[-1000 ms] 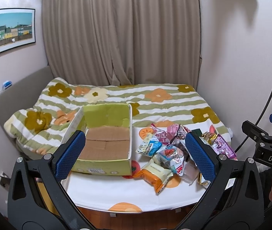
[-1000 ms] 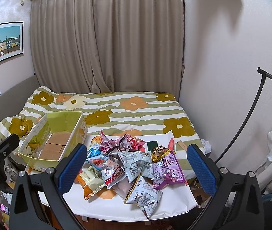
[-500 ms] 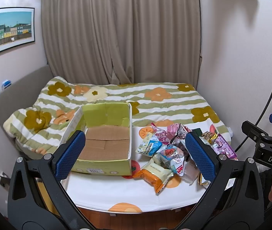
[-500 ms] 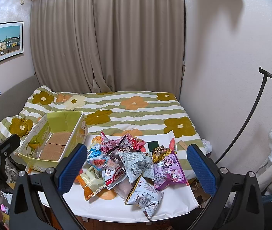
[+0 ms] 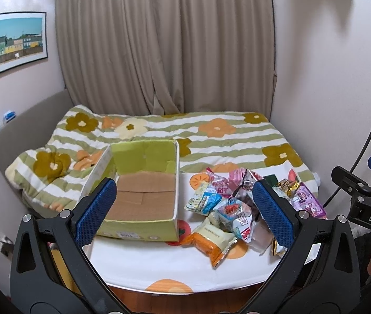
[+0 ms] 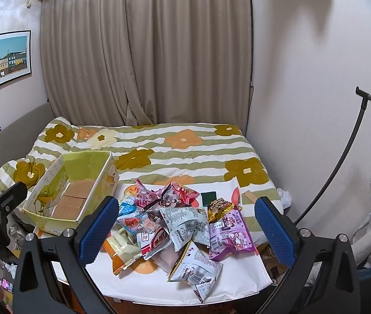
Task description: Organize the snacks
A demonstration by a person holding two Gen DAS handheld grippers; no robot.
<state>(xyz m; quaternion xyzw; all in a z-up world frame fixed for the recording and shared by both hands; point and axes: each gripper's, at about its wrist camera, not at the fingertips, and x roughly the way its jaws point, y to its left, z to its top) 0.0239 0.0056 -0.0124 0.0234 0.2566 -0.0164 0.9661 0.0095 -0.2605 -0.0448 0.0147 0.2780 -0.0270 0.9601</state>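
A pile of snack packets [image 6: 175, 219] lies on a white table with orange prints [image 6: 237, 285], also in the left wrist view [image 5: 232, 204]. An open green cardboard box [image 5: 143, 183] with a bare brown floor stands to their left; in the right wrist view it [image 6: 72, 185] is at the left. An orange-and-cream packet [image 5: 211, 240] lies nearest the front. A purple packet [image 6: 230, 233] lies at the right. My left gripper [image 5: 185, 214] is open and empty, held back from the table. My right gripper [image 6: 185, 230] is open and empty, in front of the pile.
A bed with a green-striped flower quilt [image 5: 211, 136] lies behind the table, against beige curtains [image 5: 164, 52]. A black lamp pole [image 6: 342, 157] stands at the right by the wall. A framed picture [image 5: 15, 41] hangs on the left wall.
Both views have shifted only slightly; the grippers stay open and nothing on the table has moved.
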